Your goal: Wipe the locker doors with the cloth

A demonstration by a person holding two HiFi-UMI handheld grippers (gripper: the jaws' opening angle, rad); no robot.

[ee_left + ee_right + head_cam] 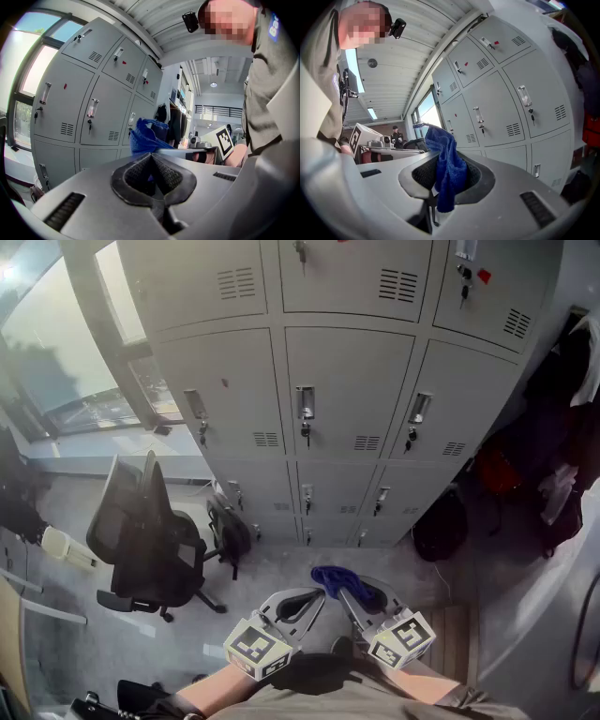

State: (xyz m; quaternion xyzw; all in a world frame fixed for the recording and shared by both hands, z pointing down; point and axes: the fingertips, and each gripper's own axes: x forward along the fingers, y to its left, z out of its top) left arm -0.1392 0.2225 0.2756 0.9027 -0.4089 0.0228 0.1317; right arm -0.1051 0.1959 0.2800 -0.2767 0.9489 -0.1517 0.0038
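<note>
Grey locker doors (349, 381) stand in a grid ahead of me, each with a handle and a key. A blue cloth (339, 581) hangs bunched from my right gripper (351, 594), which is shut on it low in the head view. In the right gripper view the cloth (449, 165) drapes down between the dark pads (418, 172) of the right gripper (444, 159). My left gripper (317, 600) sits just left of it, shut with nothing inside. In the left gripper view, the left gripper (151, 156) has its tips touching, and the cloth (146, 136) shows beyond it. Both grippers are well short of the lockers.
A black office chair (145, 540) stands on the floor at the left, with a dark backpack (230, 531) leaning against the bottom lockers. Dark bags (441, 523) and hanging clothes (558, 418) crowd the right side. A window (66, 352) runs along the left wall.
</note>
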